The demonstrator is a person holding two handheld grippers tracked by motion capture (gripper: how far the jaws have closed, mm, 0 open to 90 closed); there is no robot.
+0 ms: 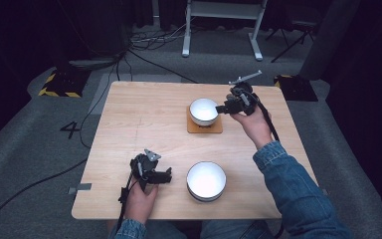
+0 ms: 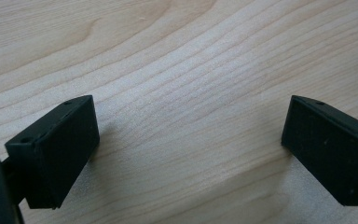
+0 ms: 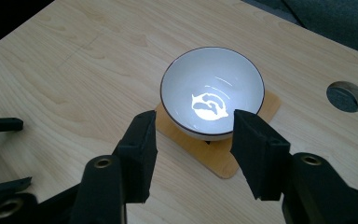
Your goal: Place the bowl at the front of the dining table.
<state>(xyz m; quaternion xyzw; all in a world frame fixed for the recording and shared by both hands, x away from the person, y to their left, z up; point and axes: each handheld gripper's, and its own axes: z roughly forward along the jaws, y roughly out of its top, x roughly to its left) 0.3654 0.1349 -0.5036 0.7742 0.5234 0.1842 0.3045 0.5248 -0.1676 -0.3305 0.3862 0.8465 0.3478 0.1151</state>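
High view: our right gripper (image 1: 222, 109) hovers beside the small white ceramic bowl (image 1: 203, 111) on its square wooden coaster (image 1: 205, 128), far right on the worktop (image 1: 139, 119), jaws half open, holding nothing. We should withdraw gently without nudging the rim.

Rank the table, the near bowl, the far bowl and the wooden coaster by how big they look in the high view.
1. table
2. near bowl
3. wooden coaster and far bowl: about alike.

The near bowl sits closer to the camera, so its lead over the far bowl may be nearness.
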